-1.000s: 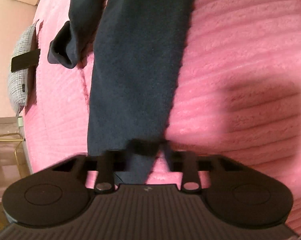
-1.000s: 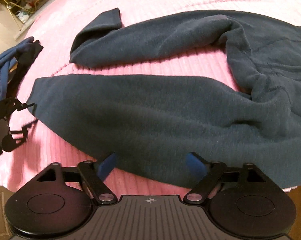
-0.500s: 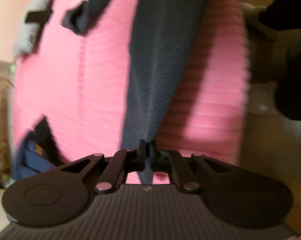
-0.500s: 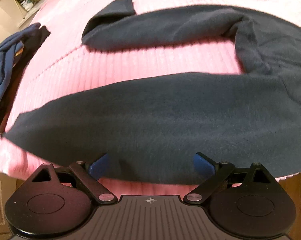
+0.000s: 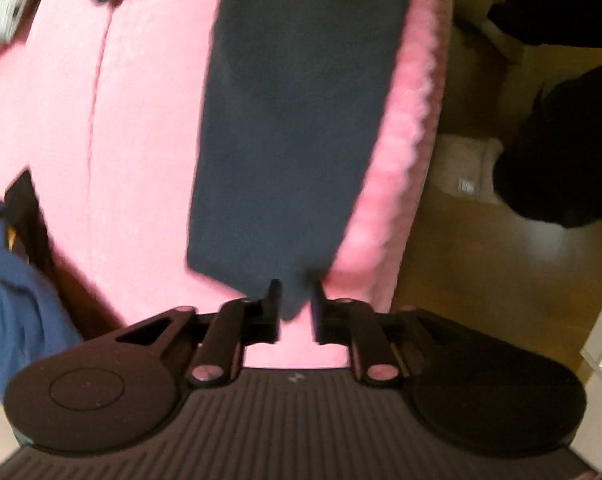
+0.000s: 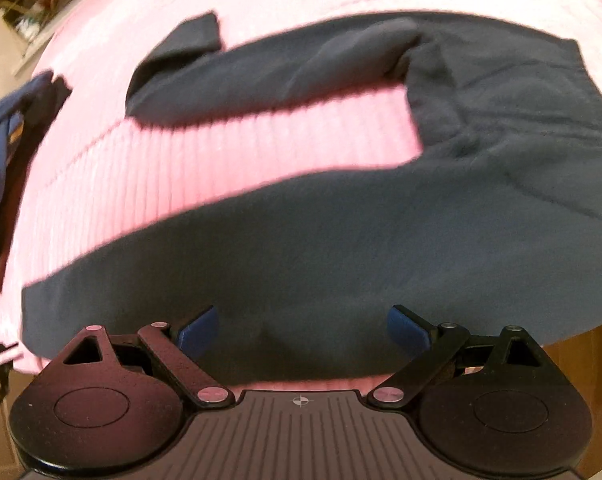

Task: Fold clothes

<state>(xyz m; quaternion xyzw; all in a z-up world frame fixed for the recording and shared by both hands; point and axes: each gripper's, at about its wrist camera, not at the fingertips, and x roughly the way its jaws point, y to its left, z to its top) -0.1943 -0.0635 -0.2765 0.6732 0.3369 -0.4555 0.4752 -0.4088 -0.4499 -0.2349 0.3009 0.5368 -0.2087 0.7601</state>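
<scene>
Pinching the hem corner of the dark navy trousers (image 5: 297, 128), your left gripper (image 5: 295, 304) has its jaws drawn nearly together with a tongue of cloth between them. Motion blur makes it hard to say whether they bite firmly or only loosely enclose it. Your right gripper (image 6: 301, 328) has its jaws spread wide, blue pads (image 6: 199, 330) apart, hovering just over the near leg with nothing held.

The trousers lie spread across the pink ribbed blanket (image 6: 229, 148) on the bed. The near leg runs along the bed's edge, the far leg (image 6: 269, 68) lies apart from it with pink showing between, and the waist (image 6: 521, 92) sits to the right in the right wrist view.

To do this step well, as I judge it, confirm the left grip before you carry the hem anywhere. Close the right jaws on the same leg's edge further along, so both hands lift one straight line of cloth. Bring that leg over onto the far one with edges matched, and keep it off the bed's side, where it could slide down.

The far leg's cuff (image 6: 193, 36) is turned over, so its true end is unclear. A heap of blue clothing (image 5: 17, 296) at the left is cut off by both views, and the dark figure (image 5: 557, 120) beyond the bed is too blurred to read.
</scene>
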